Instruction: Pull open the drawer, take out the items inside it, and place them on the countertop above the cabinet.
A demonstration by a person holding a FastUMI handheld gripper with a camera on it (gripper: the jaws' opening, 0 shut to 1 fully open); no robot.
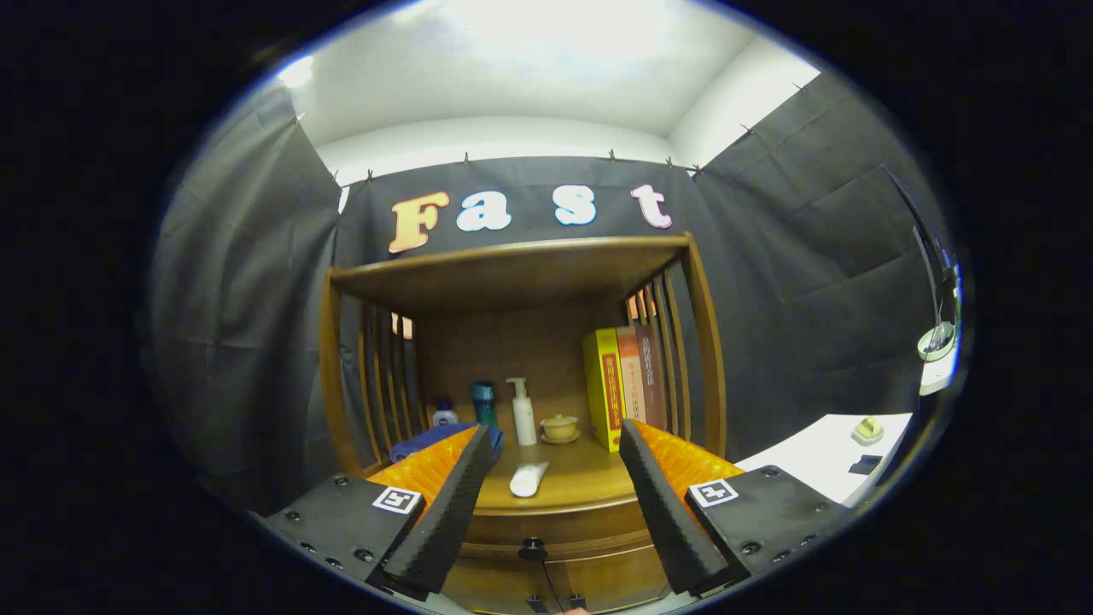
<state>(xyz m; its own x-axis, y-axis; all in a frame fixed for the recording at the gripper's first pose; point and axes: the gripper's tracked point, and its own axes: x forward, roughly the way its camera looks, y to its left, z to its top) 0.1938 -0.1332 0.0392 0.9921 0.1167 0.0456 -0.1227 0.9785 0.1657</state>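
Observation:
My gripper (555,436) is open, its two fingers spread wide with nothing between them. Straight ahead stands a wooden cabinet with a countertop (589,478) under a shelf roof. A white tube (528,479) lies on the countertop between the fingers. Below the countertop's front edge is the drawer front (589,534), with a small dark knob (533,547) at its middle; the drawer looks closed. The fingers are above and short of the knob.
At the back of the countertop stand a white pump bottle (522,412), a teal bottle (484,403), a small white jar (444,416), a lidded cup (560,428) and several upright books (622,386). A blue cloth (431,437) lies at left. A white table (832,461) stands at right.

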